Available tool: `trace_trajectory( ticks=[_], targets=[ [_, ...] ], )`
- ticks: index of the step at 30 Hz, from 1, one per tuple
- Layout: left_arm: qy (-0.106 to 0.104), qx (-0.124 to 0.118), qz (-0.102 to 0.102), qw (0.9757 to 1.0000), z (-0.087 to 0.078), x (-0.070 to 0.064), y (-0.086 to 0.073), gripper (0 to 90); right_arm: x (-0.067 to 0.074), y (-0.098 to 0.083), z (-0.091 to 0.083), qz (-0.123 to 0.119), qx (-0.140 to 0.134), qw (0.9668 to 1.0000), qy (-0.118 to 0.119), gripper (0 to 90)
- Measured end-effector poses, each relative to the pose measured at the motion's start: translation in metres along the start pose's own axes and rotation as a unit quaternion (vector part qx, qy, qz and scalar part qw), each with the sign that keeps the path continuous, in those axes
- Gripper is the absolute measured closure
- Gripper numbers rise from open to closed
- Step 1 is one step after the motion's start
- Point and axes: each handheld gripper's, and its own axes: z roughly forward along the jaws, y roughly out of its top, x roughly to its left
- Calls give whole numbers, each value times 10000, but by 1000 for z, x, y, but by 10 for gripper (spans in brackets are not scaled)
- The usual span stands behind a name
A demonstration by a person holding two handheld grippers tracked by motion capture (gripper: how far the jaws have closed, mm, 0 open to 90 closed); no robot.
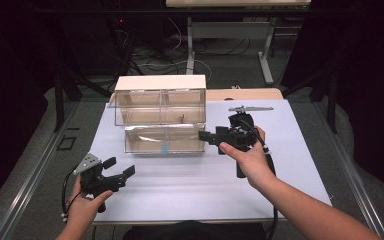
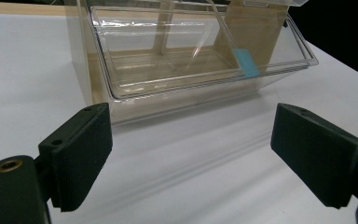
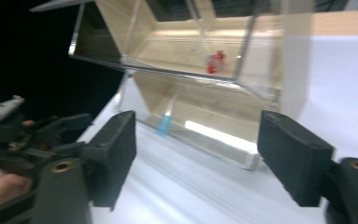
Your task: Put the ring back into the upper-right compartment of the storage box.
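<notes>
Only a blank blue tag marks the clear drawer.

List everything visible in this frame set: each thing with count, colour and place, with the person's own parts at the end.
Drawer cabinet: one, clear bins with white top, far middle of the table.
Lower drawer: one, clear, pulled out toward the person.
Blue tag: one, on the lower drawer's front.
Red item: one, small, inside an upper bin; too blurred to identify.
Table sheet: one, white.
Left gripper: one, black, near left, jaws open, empty.
Right gripper: one, black, by the drawer's right end, jaws apart, holding nothing.
Hands: left hand, right hand.
</notes>
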Motion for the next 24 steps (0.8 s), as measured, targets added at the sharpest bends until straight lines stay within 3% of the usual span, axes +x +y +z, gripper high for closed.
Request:
trace_trajectory(
  ticks=[8, 17, 24],
  targets=[
    [5, -5, 0, 10000, -1, 0, 0, 128, -22, -12, -17, -19, 25, 9997, -224, 205],
    [12, -15, -8, 10000, 0, 1, 0, 128, -63, -32, -28, 241, 40, 9983, -537, 166],
    [19, -18, 3, 10000, 0, 1, 0, 127, -89, -48, -34, 270, 55, 9969, -735, 153]
  ],
)
